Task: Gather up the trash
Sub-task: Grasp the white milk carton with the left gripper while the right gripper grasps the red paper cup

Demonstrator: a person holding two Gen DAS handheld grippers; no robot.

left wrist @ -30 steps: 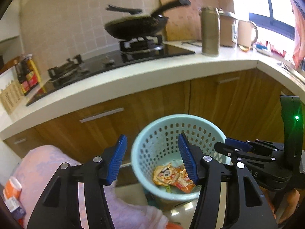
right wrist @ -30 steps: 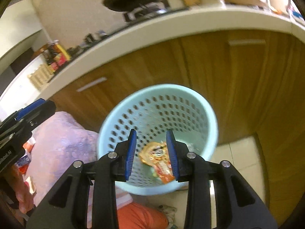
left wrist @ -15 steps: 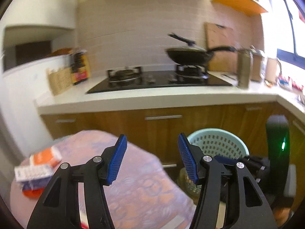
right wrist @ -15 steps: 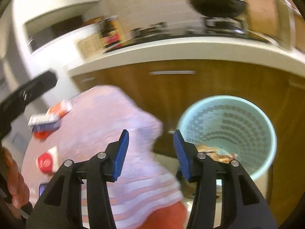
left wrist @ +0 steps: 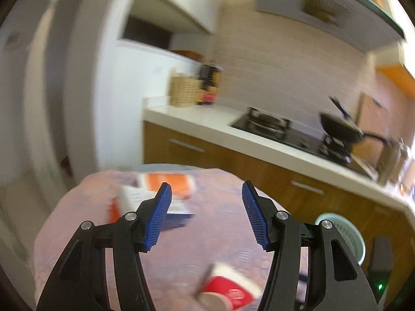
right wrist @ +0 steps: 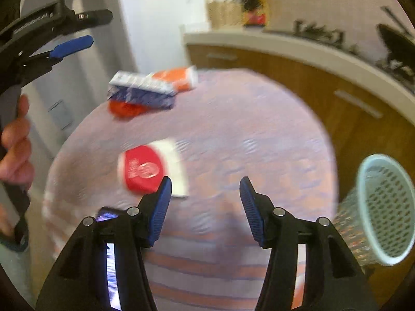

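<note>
Red packet (right wrist: 145,169) near pink tablecloth's (right wrist: 233,119) edge

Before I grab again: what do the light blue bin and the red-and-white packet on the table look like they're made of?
Bin: looks like moulded plastic with a smooth, slightly glossy finish; its wall is a regular grid of punched holes under a solid rim. Red-and-white packet: probably printed paper or thin card, flat with a straight white edge; motion blur leaves film possible. It lies on a patterned woven-looking tablecloth.
</note>
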